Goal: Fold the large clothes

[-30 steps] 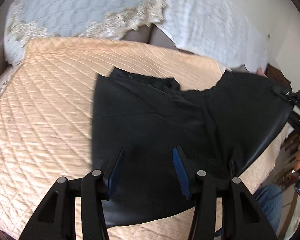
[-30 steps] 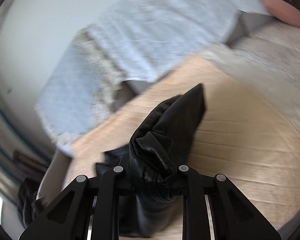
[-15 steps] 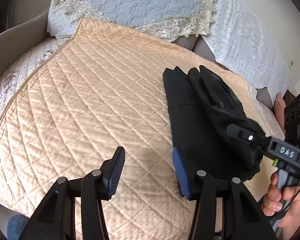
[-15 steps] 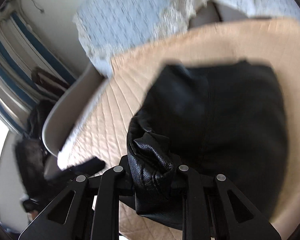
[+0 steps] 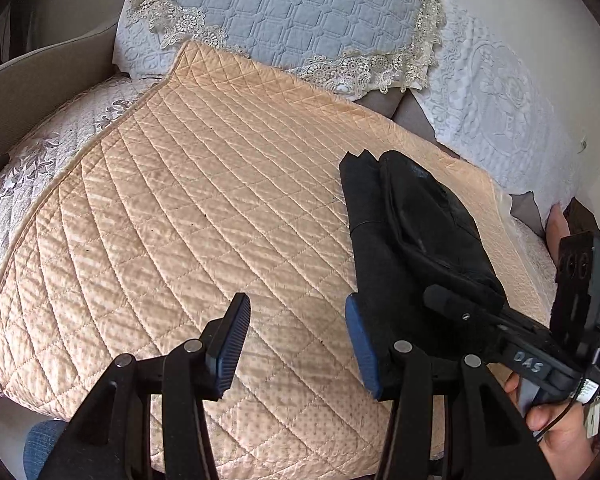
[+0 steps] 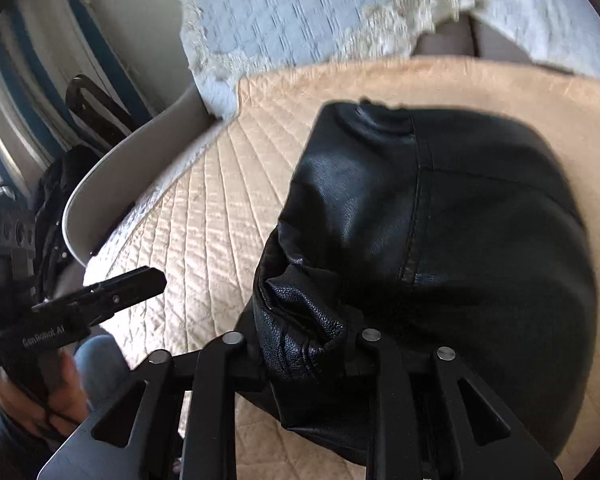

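Note:
A black leather garment [image 5: 404, 240] lies folded in a long strip on the right side of a peach quilted cover [image 5: 204, 216]. My left gripper [image 5: 296, 344] is open and empty, low over the cover just left of the garment's near end. My right gripper [image 6: 304, 344] is shut on a bunched edge of the garment [image 6: 440, 240] and holds it over the folded part. The right gripper also shows in the left wrist view [image 5: 452, 300], at the garment's near right end. The left gripper also shows in the right wrist view [image 6: 112, 292].
A blue-grey quilted pillow with lace trim [image 5: 300, 20] and a white embroidered pillow [image 5: 496, 112] lie at the head of the bed. A grey chair [image 6: 112, 176] with dark clothes stands to the left, beside the bed. The cover's near edge [image 5: 260, 452] is close to me.
The right gripper carried the garment's edge from the right over to the left, so the spread garment is now folded into a narrow strip. The left gripper has moved left, off the garment, still open.

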### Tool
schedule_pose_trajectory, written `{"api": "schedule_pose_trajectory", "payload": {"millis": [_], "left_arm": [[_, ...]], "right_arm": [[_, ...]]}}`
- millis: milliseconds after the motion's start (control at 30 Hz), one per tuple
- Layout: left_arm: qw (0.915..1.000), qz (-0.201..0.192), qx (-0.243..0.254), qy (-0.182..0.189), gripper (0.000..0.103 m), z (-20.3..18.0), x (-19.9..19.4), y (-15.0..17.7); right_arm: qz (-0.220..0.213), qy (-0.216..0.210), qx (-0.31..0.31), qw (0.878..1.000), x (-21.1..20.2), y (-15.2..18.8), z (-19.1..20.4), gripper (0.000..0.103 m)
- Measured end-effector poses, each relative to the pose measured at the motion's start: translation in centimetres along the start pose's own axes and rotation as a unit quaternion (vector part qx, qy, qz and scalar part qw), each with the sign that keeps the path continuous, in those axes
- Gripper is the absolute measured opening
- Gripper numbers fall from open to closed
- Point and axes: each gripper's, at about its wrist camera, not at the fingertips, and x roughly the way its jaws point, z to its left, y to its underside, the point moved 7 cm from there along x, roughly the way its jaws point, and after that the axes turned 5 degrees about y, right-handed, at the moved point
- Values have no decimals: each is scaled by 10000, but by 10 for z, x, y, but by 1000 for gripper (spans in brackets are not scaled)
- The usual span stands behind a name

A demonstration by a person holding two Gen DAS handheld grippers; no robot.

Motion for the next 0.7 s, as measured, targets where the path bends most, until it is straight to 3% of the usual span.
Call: {"api": "schedule_pose_trajectory", "payload": {"millis": [33, 67, 300, 400, 500, 633, 667, 700], "left_arm": [[10000, -14, 19, -10, 51, 0, -2, -1], [10000, -35, 34, -10, 51, -1, -4, -2], [9993, -285, 157, 162, 51, -19, -25, -17], [9977, -370, 303, 474, 51, -45, -32, -25], [9935, -409, 528, 918, 51, -85, -27, -34], [9850, -407, 1033, 1321, 51, -139, 4, -43], [9835, -335, 1142, 1366, 48, -148, 14, -42], [9817, -300, 1304, 1354, 36, -152, 25, -39]], "right_arm": [[40, -134, 37, 9999, -4, -2, 2, 47], [72, -191, 54, 9998, -8, -4, 5, 50], [-665, -772, 132, 9947, -79, -16, 9, 52], [-888, -272, 437, 9947, -92, -11, -23, 52], [-792, 246, 784, 9935, -89, -4, -59, 50], [-746, 602, 1085, 9895, -86, 1, -93, 39], [-750, 594, 1136, 9889, -85, 2, -96, 36], [-760, 593, 1143, 9888, -85, 1, -96, 35]]}}
